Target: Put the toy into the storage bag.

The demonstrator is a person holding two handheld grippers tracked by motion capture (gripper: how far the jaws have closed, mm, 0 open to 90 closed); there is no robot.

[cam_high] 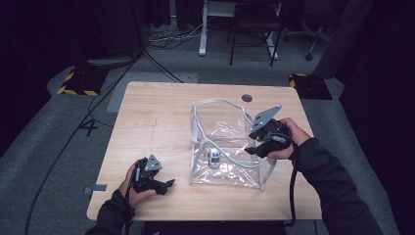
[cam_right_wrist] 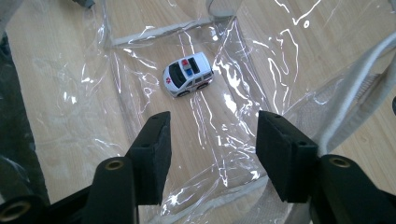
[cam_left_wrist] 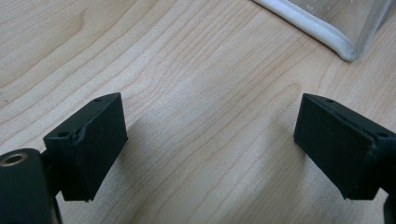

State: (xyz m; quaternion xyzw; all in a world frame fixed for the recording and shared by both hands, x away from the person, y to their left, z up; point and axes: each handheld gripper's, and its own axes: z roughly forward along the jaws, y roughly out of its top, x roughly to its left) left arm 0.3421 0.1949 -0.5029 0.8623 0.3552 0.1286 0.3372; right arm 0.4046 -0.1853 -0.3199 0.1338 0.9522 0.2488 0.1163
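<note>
Right claw (cam_right_wrist: 210, 154), jaws apart and empty above the clear bag (cam_right_wrist: 116, 93), has the toy police car (cam_right_wrist: 188, 73) ahead on the bag's floor; descend straight, avoiding the white rim.

A small white toy police car (cam_right_wrist: 188, 73) with a red and blue roof light sat upright on its wheels inside a clear plastic bag with white piping (cam_high: 197, 129), which stood open on the tabletop.

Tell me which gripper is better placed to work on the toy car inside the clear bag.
Right. The right gripper sits over the clear bag's open top, jaws open above the toy car. The left gripper rests on the table outside the bag.
</note>
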